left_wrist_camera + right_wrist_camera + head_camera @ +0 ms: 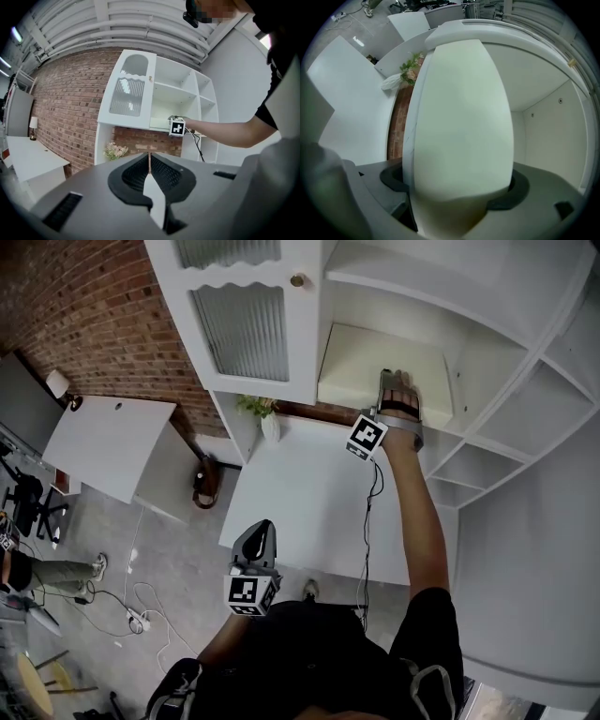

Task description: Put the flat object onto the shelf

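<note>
Panel [366, 362] on shelf [473, 371] | seems stiff, light (foam-like) | grip near edge | right tool [386, 381] spread around it, unpinched | left tool [258, 535] closed, empty

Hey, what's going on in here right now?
A person is working at a white shelf unit with a hand-held tool in each hand. The right tool reaches into a compartment where a flat pale cream board lies on the shelf. Its jaws stand wide around the board's near edge and don't seem to be gripping it. The left tool is held low by the near edge of the white table, with its jaws together and empty.
</note>
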{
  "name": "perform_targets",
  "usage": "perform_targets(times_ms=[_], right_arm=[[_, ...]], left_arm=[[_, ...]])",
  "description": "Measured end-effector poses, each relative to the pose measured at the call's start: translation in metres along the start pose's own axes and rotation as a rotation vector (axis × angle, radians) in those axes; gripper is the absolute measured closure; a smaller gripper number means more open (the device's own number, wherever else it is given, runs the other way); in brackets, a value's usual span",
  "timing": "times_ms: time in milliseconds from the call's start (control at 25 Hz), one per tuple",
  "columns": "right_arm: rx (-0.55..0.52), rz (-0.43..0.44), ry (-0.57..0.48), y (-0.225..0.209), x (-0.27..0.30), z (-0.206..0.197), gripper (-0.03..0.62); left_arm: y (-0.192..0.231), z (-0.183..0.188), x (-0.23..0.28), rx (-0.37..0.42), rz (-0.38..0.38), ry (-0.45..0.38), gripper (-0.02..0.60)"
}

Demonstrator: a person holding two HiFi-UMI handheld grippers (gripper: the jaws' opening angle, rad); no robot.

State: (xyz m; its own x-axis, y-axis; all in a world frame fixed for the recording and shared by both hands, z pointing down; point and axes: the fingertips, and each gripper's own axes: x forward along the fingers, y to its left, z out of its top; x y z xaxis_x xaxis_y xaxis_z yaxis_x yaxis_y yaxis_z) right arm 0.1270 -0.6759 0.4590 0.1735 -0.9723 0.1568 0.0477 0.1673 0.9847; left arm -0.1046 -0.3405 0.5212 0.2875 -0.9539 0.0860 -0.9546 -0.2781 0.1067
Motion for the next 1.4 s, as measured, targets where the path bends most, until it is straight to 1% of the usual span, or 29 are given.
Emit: perform_targets(times_ms=[240,360,480,600,720,760,800,840,920,1000,1080,1120,1200,1280,1360,1400], right_arm=[[-0.010,-0.087,0.002,-0.008,-0.021,-0.002,0.163],[-0.001,-0.079,0.008,-0.011,-0.044,-0.004,0.163],[0.007,-0.077,0.015,-0.008,-0.076,-0.008,0.163],[0.056,-0.088,-0.006,0.003,-0.122,-0.009,0.166],[0.141,-0.093,-0.044,0.025,-0.176,-0.006,0.174],[0.187,-0.102,-0.056,0.032,-0.195,-0.006,0.194],[0.245,-0.118,-0.069,0.036,-0.216,-0.005,0.294],[0.309,-0.135,-0.079,0.041,-0.238,-0.005,0.424],[0.426,-0.154,-0.087,0.050,-0.281,-0.003,0.494],[0.508,-0.152,-0.092,0.063,-0.320,-0.002,0.533],[0.625,-0.105,-0.110,0.082,-0.353,-0.001,0.549],[0.711,-0.063,-0.118,0.092,-0.367,-0.001,0.554],[0.913,0.036,-0.135,0.106,-0.393,-0.002,0.561],[1.130,0.126,-0.177,0.116,-0.418,-0.004,0.562],[1.321,0.179,-0.230,0.119,-0.442,-0.007,0.562],[1.392,0.197,-0.249,0.121,-0.453,-0.010,0.562]], left_arm=[[0.012,0.004,-0.022,0.007,0.013,-0.016,0.560],[0.013,0.011,-0.033,-0.006,0.007,-0.025,0.560],[0.011,0.012,-0.045,-0.010,-0.022,-0.041,0.560],[0.008,0.009,-0.058,-0.022,-0.055,-0.057,0.560],[0.006,0.000,-0.080,-0.054,-0.087,-0.057,0.560],[0.005,-0.005,-0.089,-0.064,-0.099,-0.053,0.560],[0.005,-0.008,-0.098,-0.073,-0.111,-0.050,0.560],[0.005,-0.011,-0.107,-0.081,-0.123,-0.046,0.560],[0.005,-0.016,-0.126,-0.099,-0.149,-0.036,0.560],[0.000,-0.024,-0.144,-0.119,-0.176,-0.022,0.560],[-0.007,-0.035,-0.161,-0.131,-0.207,0.000,0.560],[-0.011,-0.039,-0.168,-0.131,-0.224,0.010,0.560],[-0.021,-0.043,-0.179,-0.131,-0.250,0.021,0.560],[-0.028,-0.041,-0.190,-0.138,-0.254,0.006,0.560],[-0.033,-0.032,-0.199,-0.140,-0.245,-0.028,0.560],[-0.036,-0.027,-0.203,-0.132,-0.242,-0.043,0.560]])
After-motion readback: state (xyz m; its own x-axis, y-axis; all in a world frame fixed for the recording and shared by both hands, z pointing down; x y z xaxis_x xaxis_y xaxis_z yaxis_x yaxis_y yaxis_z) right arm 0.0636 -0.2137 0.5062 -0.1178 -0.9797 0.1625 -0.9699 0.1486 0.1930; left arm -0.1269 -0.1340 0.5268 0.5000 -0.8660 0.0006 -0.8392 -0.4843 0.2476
